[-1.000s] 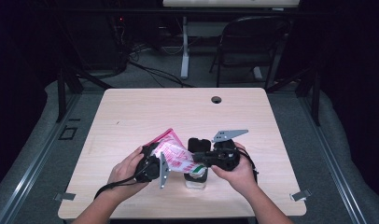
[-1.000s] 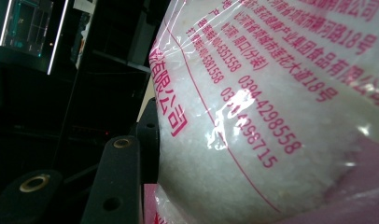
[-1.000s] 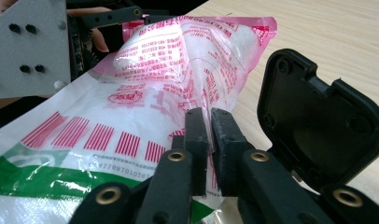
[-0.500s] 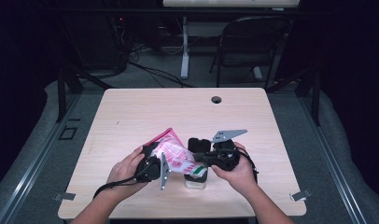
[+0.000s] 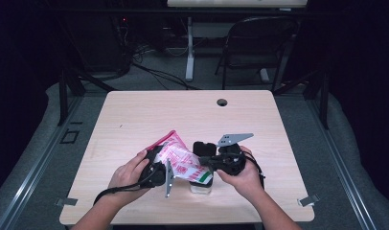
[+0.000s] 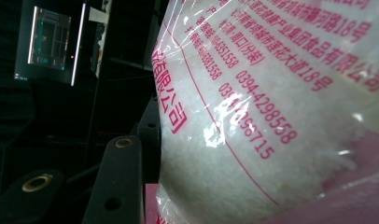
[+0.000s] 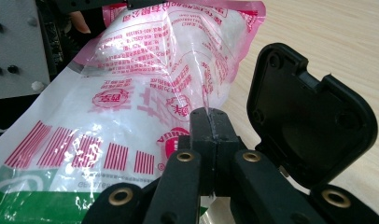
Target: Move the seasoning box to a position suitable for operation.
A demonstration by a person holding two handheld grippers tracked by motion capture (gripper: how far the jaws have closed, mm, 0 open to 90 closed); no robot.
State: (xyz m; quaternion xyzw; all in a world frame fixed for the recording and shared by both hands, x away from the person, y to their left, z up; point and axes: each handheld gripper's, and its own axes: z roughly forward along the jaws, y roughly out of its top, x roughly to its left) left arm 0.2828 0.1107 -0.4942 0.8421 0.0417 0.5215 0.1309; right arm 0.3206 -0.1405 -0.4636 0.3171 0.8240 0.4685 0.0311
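A pink-and-white printed bag of white grains [image 5: 180, 155] hangs tilted over the table's front, held between both grippers. My left gripper [image 5: 160, 160] is clamped on its fat upper part. In the left gripper view the bag [image 6: 281, 107] bulges against one black finger [image 6: 120, 182], and the other finger is hidden behind it. My right gripper [image 5: 207, 163] is shut on a fold of the clear film [image 7: 207, 117] near the bag's lower end. Under that end stands a small clear container [image 5: 202, 186] with its black hinged lid [image 5: 204, 147] [image 7: 309, 126] raised.
The light wooden table [image 5: 183, 115] stretches away behind the hands, with a round cable hole [image 5: 222, 102] near its far edge. A folding chair [image 5: 259, 43] stands beyond it. The front edge lies just below the hands.
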